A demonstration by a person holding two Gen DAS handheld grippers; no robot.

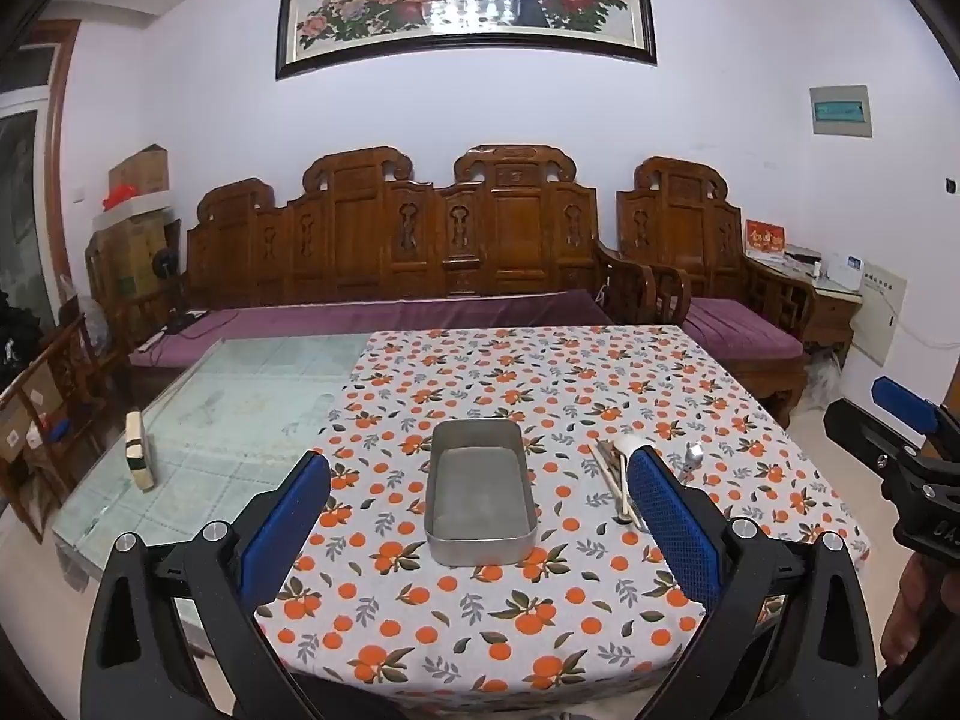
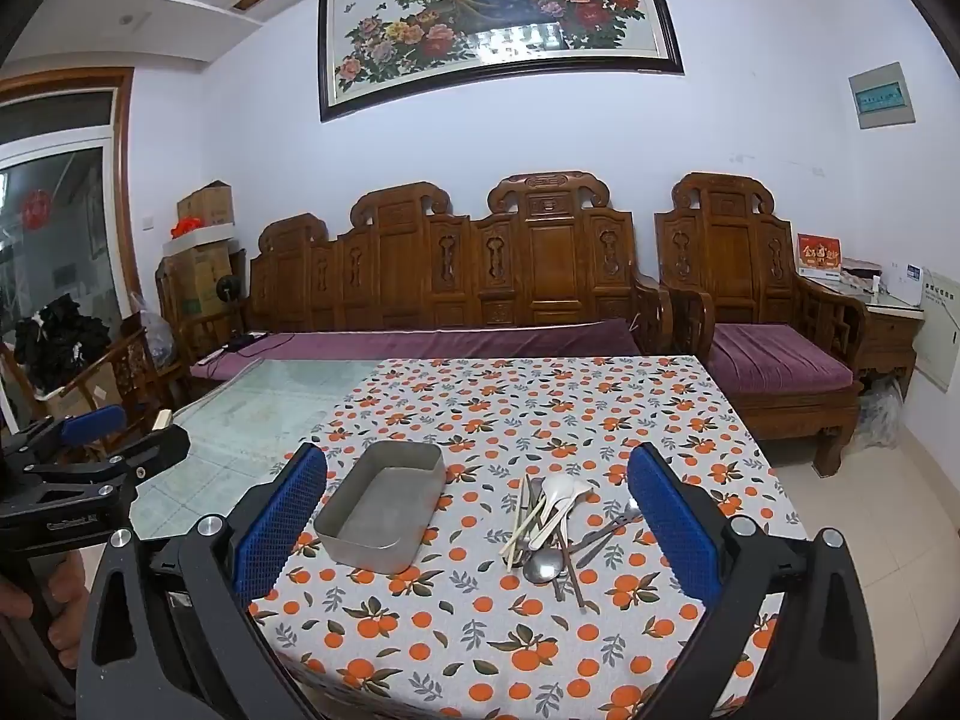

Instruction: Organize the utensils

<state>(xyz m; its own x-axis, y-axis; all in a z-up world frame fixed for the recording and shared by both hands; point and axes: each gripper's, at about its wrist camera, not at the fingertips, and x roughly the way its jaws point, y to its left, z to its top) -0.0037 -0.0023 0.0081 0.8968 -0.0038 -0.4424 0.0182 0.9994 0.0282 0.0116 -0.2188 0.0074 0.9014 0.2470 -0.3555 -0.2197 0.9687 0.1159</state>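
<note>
An empty metal tray [image 1: 480,531] [image 2: 336,531] stands on the orange-print tablecloth [image 1: 540,378]. To its right lies a pile of utensils [image 2: 555,525]: white spoons, chopsticks, a metal spoon and forks. In the left wrist view the pile [image 1: 612,471] is partly hidden behind a finger. My left gripper [image 1: 477,525] is open and empty, held above the near table edge facing the tray. My right gripper [image 2: 477,531] is open and empty, facing between the tray and the pile. Each gripper shows at the edge of the other's view.
The tablecloth covers the right part of a glass-topped table [image 1: 240,414]. A small striped block [image 1: 138,450] stands on the glass at left. A carved wooden sofa [image 1: 420,252] with purple cushions stands behind the table, and an armchair [image 2: 774,312] at right.
</note>
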